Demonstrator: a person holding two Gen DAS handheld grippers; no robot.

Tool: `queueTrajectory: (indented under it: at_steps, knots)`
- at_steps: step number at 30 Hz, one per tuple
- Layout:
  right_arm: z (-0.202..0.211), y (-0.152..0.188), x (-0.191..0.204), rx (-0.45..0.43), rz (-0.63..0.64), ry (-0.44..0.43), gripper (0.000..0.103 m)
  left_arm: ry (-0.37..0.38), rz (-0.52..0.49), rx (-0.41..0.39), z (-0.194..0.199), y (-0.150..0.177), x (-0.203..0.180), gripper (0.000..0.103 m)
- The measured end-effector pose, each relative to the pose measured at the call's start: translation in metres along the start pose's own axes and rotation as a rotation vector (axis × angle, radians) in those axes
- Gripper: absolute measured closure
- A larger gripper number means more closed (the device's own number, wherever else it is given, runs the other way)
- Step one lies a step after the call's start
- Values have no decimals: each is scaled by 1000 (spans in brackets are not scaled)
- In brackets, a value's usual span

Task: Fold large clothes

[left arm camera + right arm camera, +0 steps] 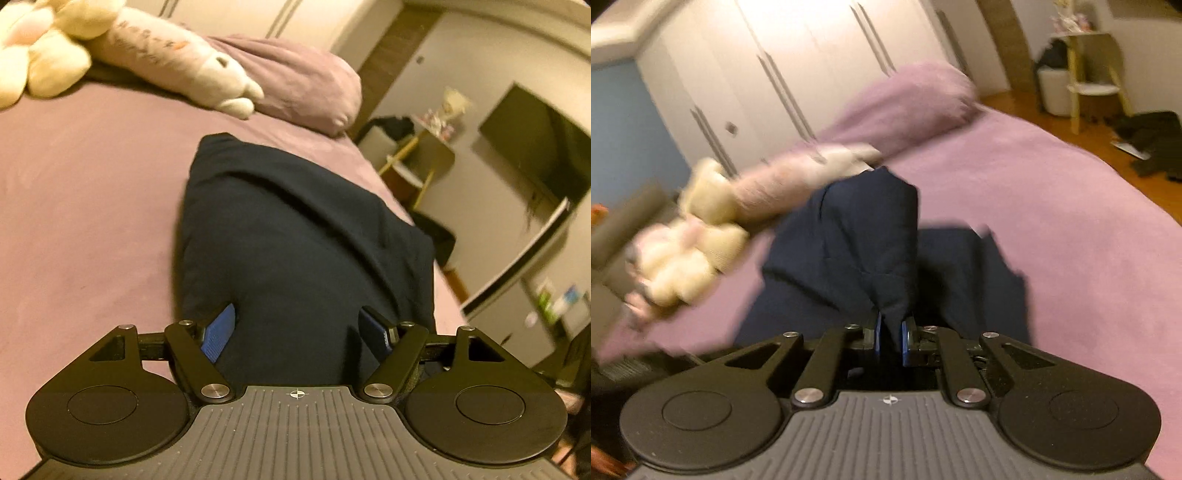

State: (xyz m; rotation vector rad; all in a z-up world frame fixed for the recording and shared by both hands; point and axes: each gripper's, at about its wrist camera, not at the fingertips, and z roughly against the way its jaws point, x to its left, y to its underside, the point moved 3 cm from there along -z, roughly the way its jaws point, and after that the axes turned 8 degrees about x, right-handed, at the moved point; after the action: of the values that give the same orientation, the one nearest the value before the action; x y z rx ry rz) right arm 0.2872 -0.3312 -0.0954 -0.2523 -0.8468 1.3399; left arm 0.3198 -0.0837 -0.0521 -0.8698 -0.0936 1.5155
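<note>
Warm, dim indoor light tints both of your views yellowish. Your right wrist view is smeared by motion: the plush toy (701, 236) at left and the pillow (908, 107) streak badly. Your left wrist view is sharper, softening toward the right edge. Fisheye bending curves the walls near the corners, and the dark garment (295, 229) shows little detail.

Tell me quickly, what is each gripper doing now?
Left gripper: open, navy garment between its fingers.
Right gripper: shut on the garment.

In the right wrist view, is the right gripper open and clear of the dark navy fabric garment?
No: the right gripper has its blue pads pinched close on a raised fold of the dark navy fabric garment.
</note>
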Motion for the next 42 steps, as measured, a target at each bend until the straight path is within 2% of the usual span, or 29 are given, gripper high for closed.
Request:
queueTrajectory:
  at_steps: [3, 5, 7, 8, 10, 13, 15, 17, 19, 22, 24, 25, 27, 30, 32, 37, 39, 42]
  knots:
    - [7, -2, -4, 0, -26, 50, 84, -25, -16, -14, 2, 2, -2, 25]
    - [35, -19, 9, -103, -37, 101, 80, -18, 3, -13, 3, 2, 0, 25]
    - [56, -37, 28, -191, -35, 28, 80, -21, 3, -19, 3, 2, -2, 25]
    - [59, -48, 41, -199, -38, -44, 80, -22, 4, -23, 4, 4, -2, 25]
    - [47, -65, 64, -192, -27, -122, 80, -13, 13, -33, 7, 6, -1, 25]
    - [-6, -79, 80, -174, -4, -114, 80, 0, 22, -37, 12, 9, 6, 21]
    - [-50, -73, 73, -132, 2, -25, 80, -11, 21, -49, 18, 6, 10, 18]
    - [-83, -56, 61, -104, 78, 116, 87, -58, 25, -94, 21, -2, 11, 16]
    - [-90, -38, 50, -151, 137, 214, 87, -88, 46, -136, 17, -17, 10, 12]
    - [-82, -36, 40, -206, 101, 210, 87, -75, 105, -162, -4, -40, -1, 7]
    - [-84, -35, 33, -208, 82, 208, 87, -94, 96, -138, -27, -53, -12, 6]
    - [-85, -34, 31, -212, 76, 200, 87, -117, 78, -136, -38, -57, -16, 5]
    - [-88, -34, 26, -220, 57, 166, 87, -220, 28, -180, -56, -62, -20, 2]
    - [-96, -29, 13, -228, 2, 111, 87, -275, 45, -135, -82, -64, -11, 1]
    - [-101, -26, 8, -229, -6, 108, 87, -315, 47, -104, -98, -59, 0, 0]
    - [-113, -20, 18, -249, 57, 146, 87, -307, 76, -129, -111, -47, 21, 0]
    - [-115, -19, 16, -258, 60, 141, 87, -324, 67, -129, -116, -46, 20, 0]
    - [-115, -20, 14, -253, 52, 126, 87, -308, 80, -123, -114, -48, 22, 0]
